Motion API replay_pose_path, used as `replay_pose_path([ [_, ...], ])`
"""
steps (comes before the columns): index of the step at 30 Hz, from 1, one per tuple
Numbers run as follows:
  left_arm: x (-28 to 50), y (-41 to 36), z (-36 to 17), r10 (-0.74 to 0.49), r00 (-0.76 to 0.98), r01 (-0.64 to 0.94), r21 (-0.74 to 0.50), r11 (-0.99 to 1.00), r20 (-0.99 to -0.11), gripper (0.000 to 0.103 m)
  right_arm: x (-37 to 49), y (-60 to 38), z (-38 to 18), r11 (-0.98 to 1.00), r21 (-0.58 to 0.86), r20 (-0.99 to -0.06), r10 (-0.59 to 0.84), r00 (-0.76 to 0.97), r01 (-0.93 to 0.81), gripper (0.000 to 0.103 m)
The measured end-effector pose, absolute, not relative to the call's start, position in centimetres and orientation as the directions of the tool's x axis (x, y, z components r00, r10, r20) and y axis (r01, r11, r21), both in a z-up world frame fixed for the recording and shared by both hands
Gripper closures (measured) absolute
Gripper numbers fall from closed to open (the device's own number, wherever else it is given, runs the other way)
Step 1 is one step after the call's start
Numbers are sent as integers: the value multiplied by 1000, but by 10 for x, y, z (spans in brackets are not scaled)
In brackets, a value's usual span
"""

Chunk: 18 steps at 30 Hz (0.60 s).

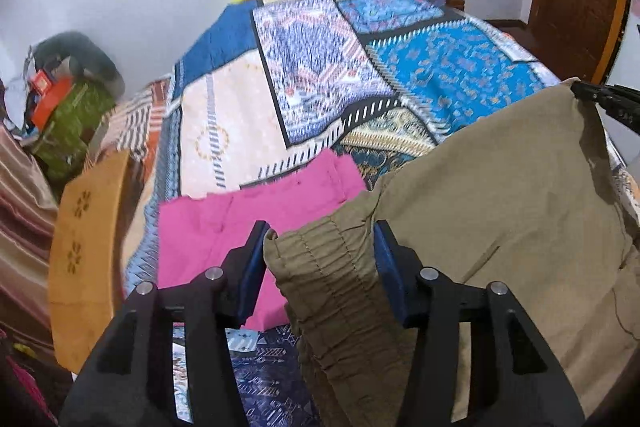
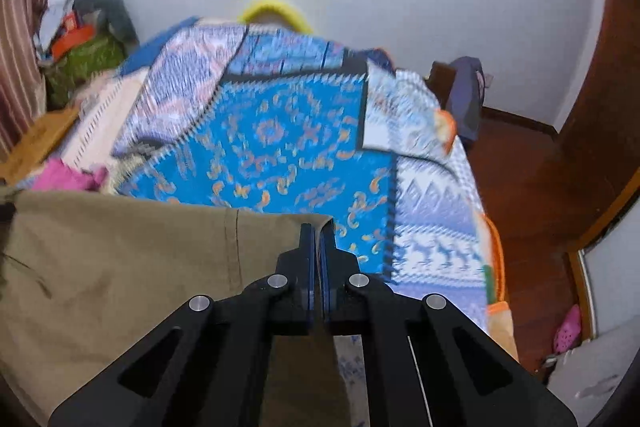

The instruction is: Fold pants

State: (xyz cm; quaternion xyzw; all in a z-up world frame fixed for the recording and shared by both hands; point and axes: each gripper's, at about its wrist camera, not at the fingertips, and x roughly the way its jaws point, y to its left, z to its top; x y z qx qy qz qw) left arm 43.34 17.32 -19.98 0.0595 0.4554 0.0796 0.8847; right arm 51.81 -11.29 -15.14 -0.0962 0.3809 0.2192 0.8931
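Khaki pants (image 1: 500,195) hang lifted above the patchwork bedspread (image 1: 320,75), stretched between both grippers. My left gripper (image 1: 320,231) stands wide around the gathered elastic waistband (image 1: 320,267), which fills the gap between the blue pads; the right pad touches the cloth. My right gripper (image 2: 318,231) is shut on the other corner of the khaki pants (image 2: 140,267); its tips also show in the left wrist view (image 1: 592,93). The lower part of the pants hangs out of sight.
A folded pink garment (image 1: 240,219) lies on the bed under my left gripper. A yellow wooden bed board (image 1: 84,259) is at the left, clutter and a green bag (image 1: 68,123) beyond. A wooden door (image 2: 600,147) and wooden floor (image 2: 528,211) are on the right.
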Motion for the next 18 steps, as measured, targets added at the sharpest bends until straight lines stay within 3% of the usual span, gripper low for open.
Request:
replay_pose_path([
  [7, 387, 166, -151, 141, 621, -82, 115, 990, -771, 53, 465, -138, -95, 860, 34, -664, 400, 632, -509, 101],
  [18, 282, 121, -116, 105, 690, 14, 158, 987, -716, 53, 363, -192, -49, 850, 143, -585, 485, 650, -507, 101],
])
